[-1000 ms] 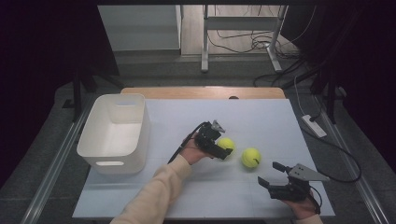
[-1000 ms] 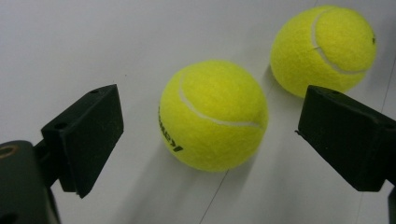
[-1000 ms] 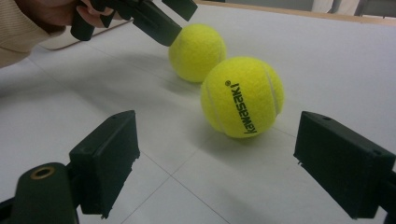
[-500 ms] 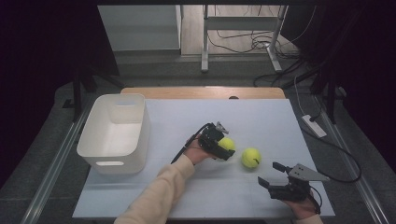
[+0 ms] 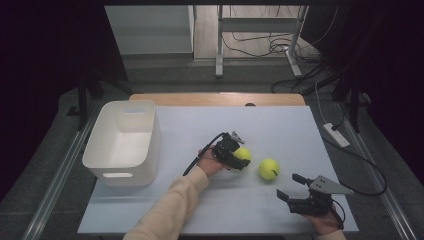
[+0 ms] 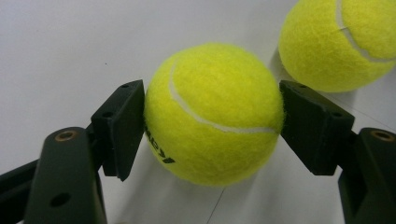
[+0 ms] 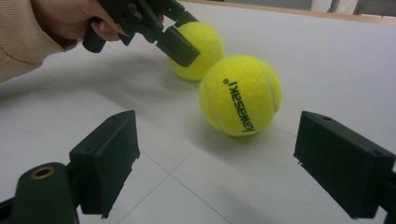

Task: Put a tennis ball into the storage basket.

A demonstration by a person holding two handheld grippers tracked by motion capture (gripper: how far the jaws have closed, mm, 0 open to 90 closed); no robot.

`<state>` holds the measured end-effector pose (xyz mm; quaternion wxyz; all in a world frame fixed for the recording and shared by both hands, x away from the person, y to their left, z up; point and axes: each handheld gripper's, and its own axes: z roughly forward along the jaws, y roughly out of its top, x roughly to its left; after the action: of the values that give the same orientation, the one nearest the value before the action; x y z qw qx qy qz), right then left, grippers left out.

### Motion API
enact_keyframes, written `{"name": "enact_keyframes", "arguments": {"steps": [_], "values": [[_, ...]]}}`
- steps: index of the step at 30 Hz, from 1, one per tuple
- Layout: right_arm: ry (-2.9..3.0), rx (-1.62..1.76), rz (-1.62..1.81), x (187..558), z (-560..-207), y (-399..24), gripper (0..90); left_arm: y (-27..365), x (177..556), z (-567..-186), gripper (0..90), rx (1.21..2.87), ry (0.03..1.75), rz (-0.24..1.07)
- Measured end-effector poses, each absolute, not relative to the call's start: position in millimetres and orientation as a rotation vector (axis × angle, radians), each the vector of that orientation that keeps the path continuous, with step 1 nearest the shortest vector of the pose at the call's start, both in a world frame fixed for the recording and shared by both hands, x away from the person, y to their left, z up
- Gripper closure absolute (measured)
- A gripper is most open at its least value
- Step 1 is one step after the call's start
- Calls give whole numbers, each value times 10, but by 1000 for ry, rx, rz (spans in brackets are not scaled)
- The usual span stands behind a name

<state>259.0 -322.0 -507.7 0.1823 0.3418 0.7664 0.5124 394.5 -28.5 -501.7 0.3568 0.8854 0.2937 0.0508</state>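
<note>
Two yellow tennis balls lie on the white table (image 5: 210, 210). My left gripper (image 5: 240, 159) has just been closing, and its jaws are now shut on the nearer-left ball (image 5: 244, 153). In the left gripper view both pads (image 6: 123, 121) press the sides of that ball (image 6: 212, 114), which rests on the table. The second ball (image 6: 341, 42) sits just beside it. My right gripper (image 5: 288, 186) stands open near the table's front right. The second ball (image 7: 240, 95), marked "kawasaki", lies a short way ahead of its jaws, untouched, with the held ball (image 7: 201, 46) behind it.
A white plastic bin (image 5: 150, 130) stands empty at the table's left. A wooden strip (image 5: 215, 98) runs along the far edge. Beyond the right edge, a power strip (image 5: 336, 135) and cables lie on the floor.
The left gripper's jaws have come together onto the left tennis ball after a small shift toward it. The right gripper and the second ball stay where they were.
</note>
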Motion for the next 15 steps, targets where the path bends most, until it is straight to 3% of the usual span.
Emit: {"name": "enact_keyframes", "arguments": {"steps": [15], "values": [[2148,963,1449,2583,-5066,-3222,133,-99,3890,-4840,278,2231,746,134]]}}
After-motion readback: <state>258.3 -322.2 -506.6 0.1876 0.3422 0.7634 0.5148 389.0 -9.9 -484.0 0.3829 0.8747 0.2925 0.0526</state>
